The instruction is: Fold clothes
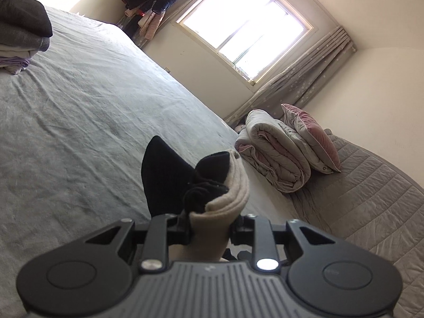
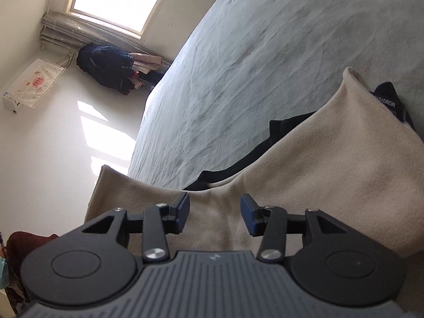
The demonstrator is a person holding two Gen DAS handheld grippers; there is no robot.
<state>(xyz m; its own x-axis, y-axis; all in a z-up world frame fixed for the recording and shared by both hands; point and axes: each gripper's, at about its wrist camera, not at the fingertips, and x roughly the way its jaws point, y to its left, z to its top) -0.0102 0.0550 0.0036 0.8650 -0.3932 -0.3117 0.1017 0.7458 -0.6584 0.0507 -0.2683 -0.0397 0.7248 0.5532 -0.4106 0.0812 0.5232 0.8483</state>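
A beige garment with a black lining (image 1: 228,193) is bunched between the fingers of my left gripper (image 1: 209,228), which is shut on it and holds it up over the grey bed (image 1: 79,106). In the right wrist view the same beige garment (image 2: 304,175) spreads wide under and ahead of my right gripper (image 2: 215,216), with black fabric (image 2: 286,127) showing at its far edge. The right gripper is open just above the cloth; its blue pads (image 2: 183,212) stand apart with nothing between them.
A stack of folded clothes (image 1: 21,26) sits at the bed's far left. A rolled quilt (image 1: 275,153) and a pink pillow (image 1: 312,137) lie to the right. Dark coats (image 2: 106,66) hang near the window (image 1: 246,23). A dark red item (image 2: 23,243) is at the lower left.
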